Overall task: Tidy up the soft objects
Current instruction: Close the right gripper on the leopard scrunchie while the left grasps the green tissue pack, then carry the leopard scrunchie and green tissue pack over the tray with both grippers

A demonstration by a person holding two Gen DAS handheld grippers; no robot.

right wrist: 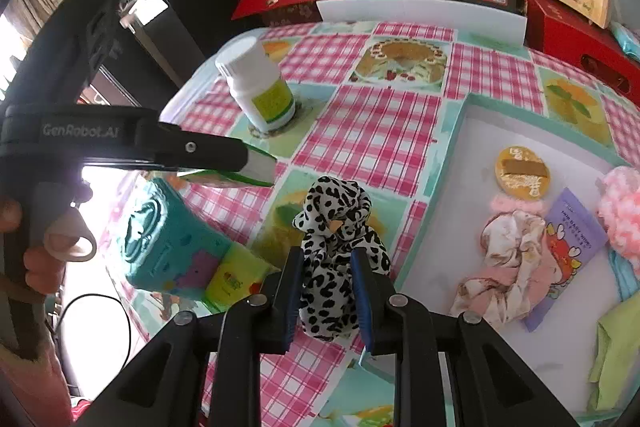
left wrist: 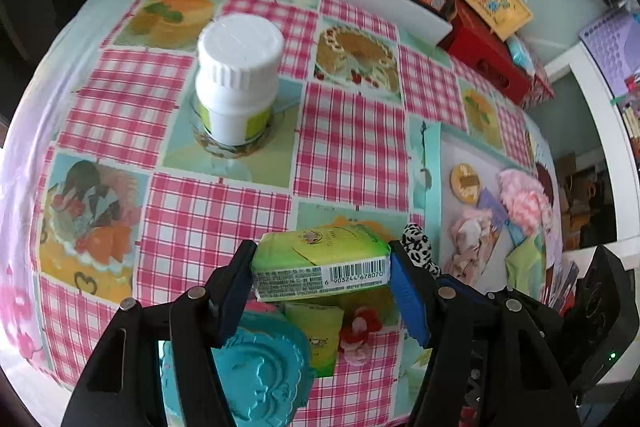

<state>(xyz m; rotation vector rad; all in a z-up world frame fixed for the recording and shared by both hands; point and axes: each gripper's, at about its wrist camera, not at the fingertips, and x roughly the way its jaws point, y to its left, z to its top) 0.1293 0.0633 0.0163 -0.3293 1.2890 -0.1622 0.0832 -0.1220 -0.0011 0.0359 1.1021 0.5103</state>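
Left gripper (left wrist: pixel 322 267) jaws pinch a green tissue pack (left wrist: pixel 320 257) by its short ends, held above the tabletop; barcode reads 6 903244 678070. Its body reads "GenRobot.AI" in the right view. Right gripper (right wrist: pixel 326 291) jaws squeeze one leopard-print scrunchie (right wrist: pixel 336 227), black spots on white, just off the tray's (right wrist: pixel 520 131) left edge. A second green pack (left wrist: pixel 318 335) lies on the tablecloth (left wrist: pixel 352 147) beside a teal pouch (left wrist: pixel 260 367). One white bottle (left wrist: pixel 236 79) stands near the table's far edge. Tray holds a pale floral scrunchie (right wrist: pixel 504 267), a pink fluffy one (right wrist: pixel 620 211), a purple pack (right wrist: pixel 568 239), a yellow disc (right wrist: pixel 522 171).
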